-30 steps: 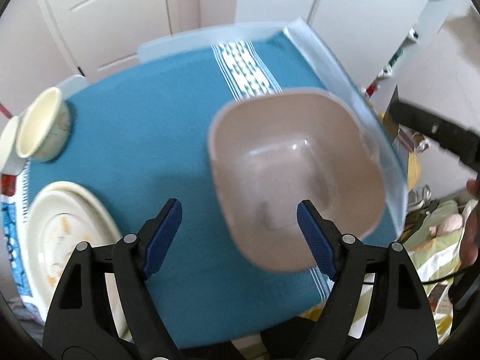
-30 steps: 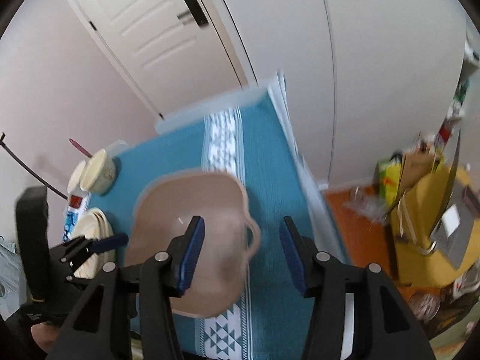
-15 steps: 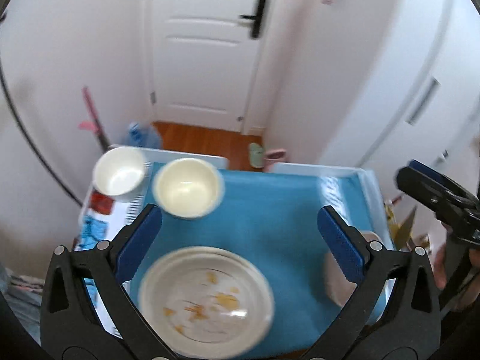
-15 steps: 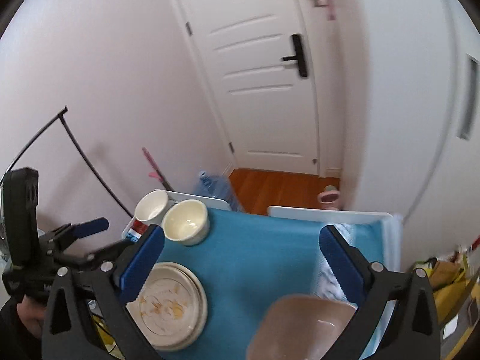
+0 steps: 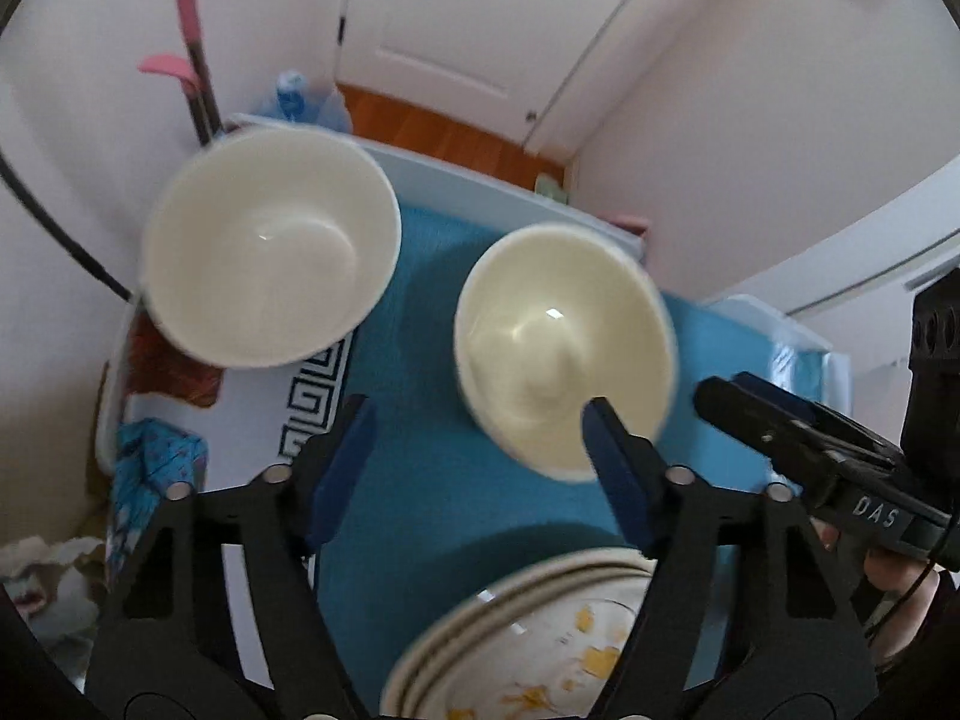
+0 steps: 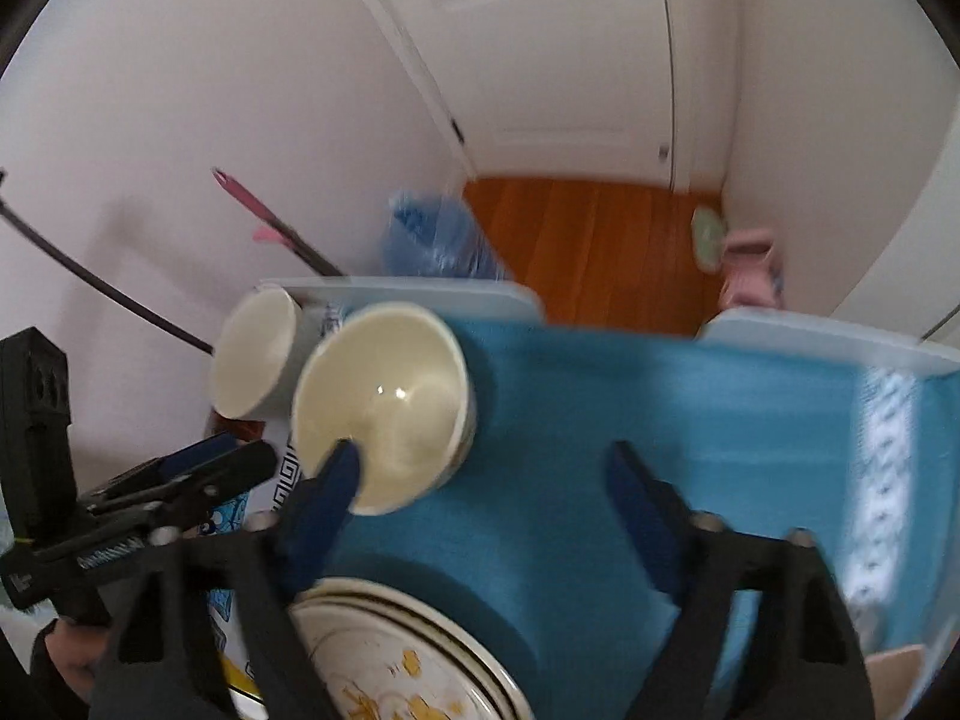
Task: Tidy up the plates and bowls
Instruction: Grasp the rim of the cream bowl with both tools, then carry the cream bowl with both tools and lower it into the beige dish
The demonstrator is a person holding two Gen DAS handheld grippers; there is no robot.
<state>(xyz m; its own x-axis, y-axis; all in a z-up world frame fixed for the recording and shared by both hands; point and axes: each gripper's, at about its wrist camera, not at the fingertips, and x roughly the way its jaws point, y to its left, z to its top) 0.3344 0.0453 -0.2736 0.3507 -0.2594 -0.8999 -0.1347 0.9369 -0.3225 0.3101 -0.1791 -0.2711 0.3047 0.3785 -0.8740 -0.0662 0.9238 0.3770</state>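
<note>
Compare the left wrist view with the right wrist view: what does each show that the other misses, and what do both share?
Only the left wrist view shows crumpled white paper on the floor at lower left.

Only the right wrist view shows the cloth's white patterned stripe and a pink slipper on the wooden floor.

Both show the round cream bowl on the blue tablecloth, the round white bowl beside it, and the stacked cream plates with yellow flecks. Each gripper, left and right, is closing with nothing between its jaws.
</note>
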